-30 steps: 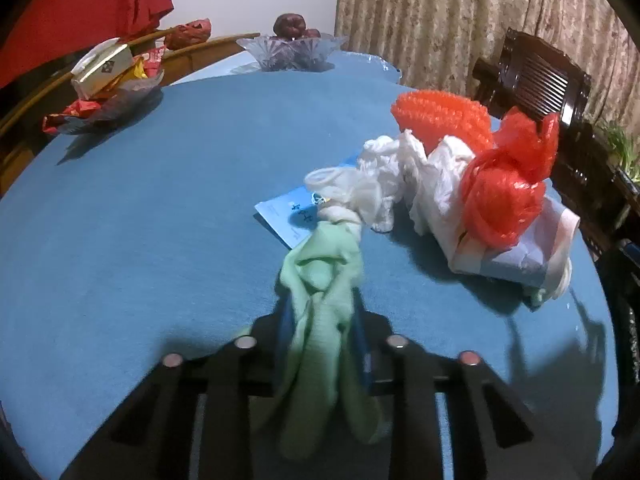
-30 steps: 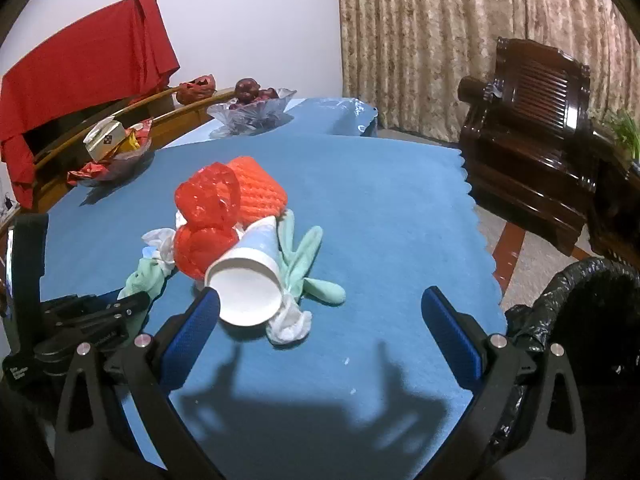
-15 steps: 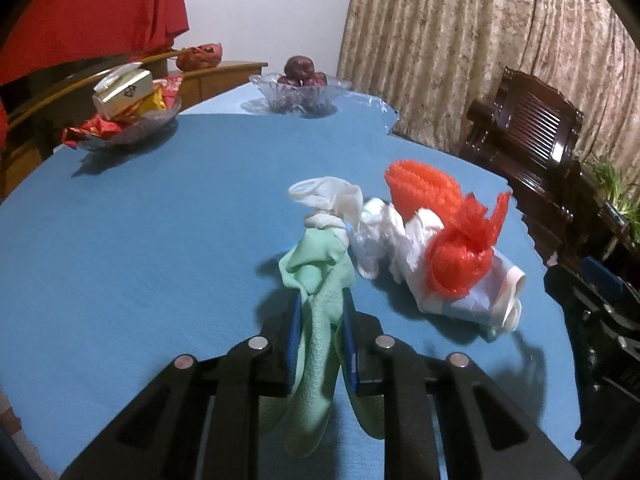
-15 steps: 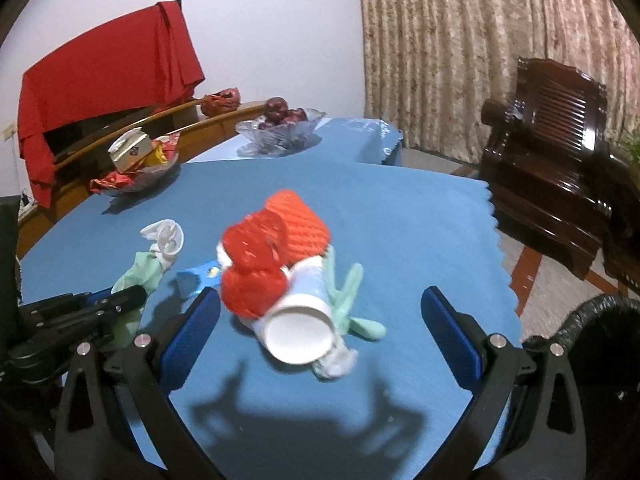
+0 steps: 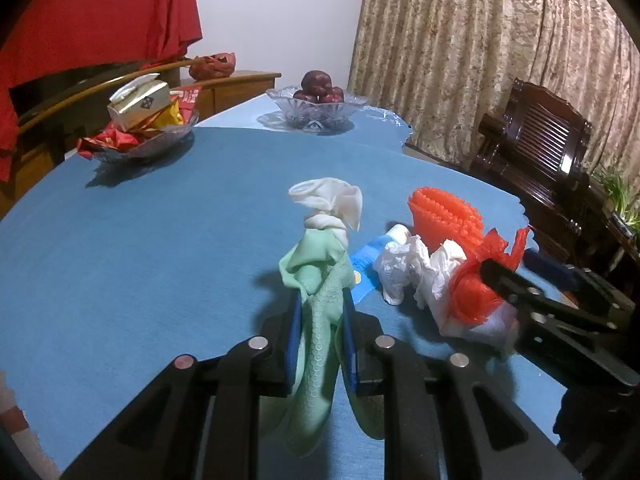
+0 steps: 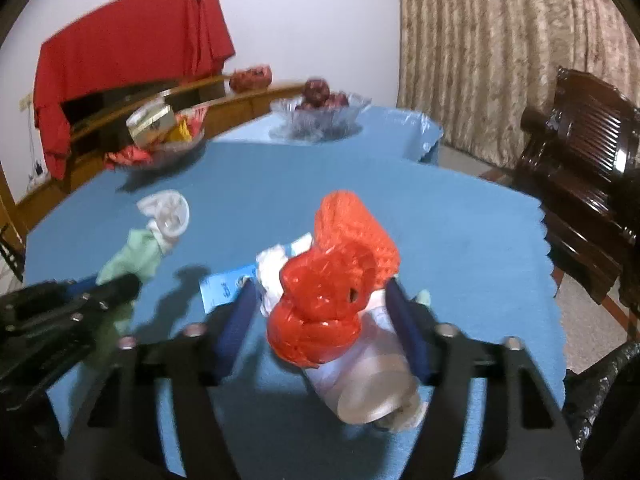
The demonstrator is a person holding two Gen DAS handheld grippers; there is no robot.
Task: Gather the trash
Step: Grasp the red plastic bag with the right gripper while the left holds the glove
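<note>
Left wrist view: left tool (image 5: 320,312) clamped on a green glove (image 5: 320,280).
Right tool (image 6: 324,316) has just been closing around the red bag (image 6: 320,304) and paper cup (image 6: 360,380) on the table (image 5: 120,260).

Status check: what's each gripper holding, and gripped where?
Left gripper: green glove, clamped mid-length. Right gripper has just been closing around the paper cup; contact unclear.

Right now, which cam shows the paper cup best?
Right wrist: the paper cup lies between the right gripper fingers, just closing in, its round end toward the lens under red plastic. Left wrist shows only a white sliver behind the crumpled trash.
</note>
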